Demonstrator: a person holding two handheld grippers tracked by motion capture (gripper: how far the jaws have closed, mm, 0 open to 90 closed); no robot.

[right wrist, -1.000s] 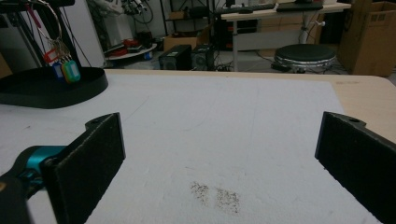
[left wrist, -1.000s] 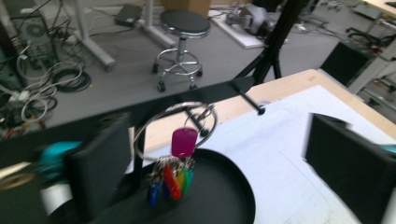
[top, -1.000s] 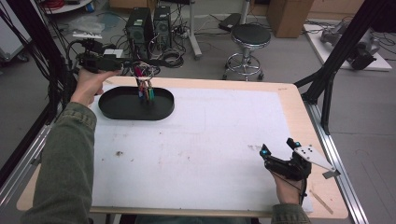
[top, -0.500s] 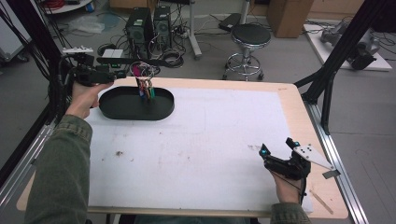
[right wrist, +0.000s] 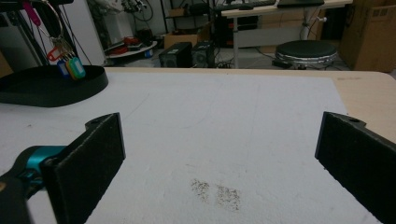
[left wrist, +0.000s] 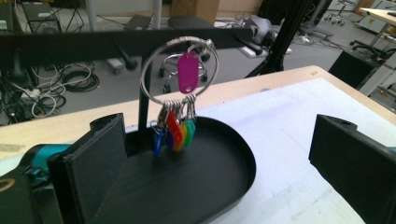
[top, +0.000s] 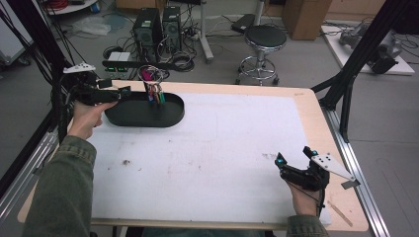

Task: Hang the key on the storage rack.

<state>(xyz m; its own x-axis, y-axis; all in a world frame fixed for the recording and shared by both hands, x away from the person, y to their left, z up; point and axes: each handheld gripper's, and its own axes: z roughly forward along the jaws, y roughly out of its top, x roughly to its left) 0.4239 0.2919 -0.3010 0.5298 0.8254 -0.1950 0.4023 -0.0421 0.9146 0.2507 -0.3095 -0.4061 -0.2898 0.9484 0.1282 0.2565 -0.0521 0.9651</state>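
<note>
A black oval tray (top: 173, 116) lies at the table's far left, with a black post and crossbar (left wrist: 107, 43) rising from it. From the bar hangs a metal key ring (left wrist: 149, 60) that carries a magenta tag (left wrist: 188, 72) and a bunch of coloured tags (left wrist: 173, 133). The ring (top: 152, 75) hangs above the tray. My left gripper (top: 121, 91) is held just left of the tray, level with the tags. Its jaws (left wrist: 224, 177) are open, with nothing between them. My right gripper (top: 292, 156) rests low at the near right, open and pointing across the mat (right wrist: 224, 163).
A white mat (top: 222, 148) covers most of the wooden table (top: 316, 106). A dark smudge (right wrist: 217, 191) marks the mat in front of the right gripper. Beyond the far edge stand a stool (top: 266, 37), computer towers (top: 158, 24) and cables. Black frame struts (top: 346, 84) rise at the right.
My left gripper has drawn back toward the near side and lower, from beside the crossbar to beside the tray's left end. The right gripper has stayed still.
</note>
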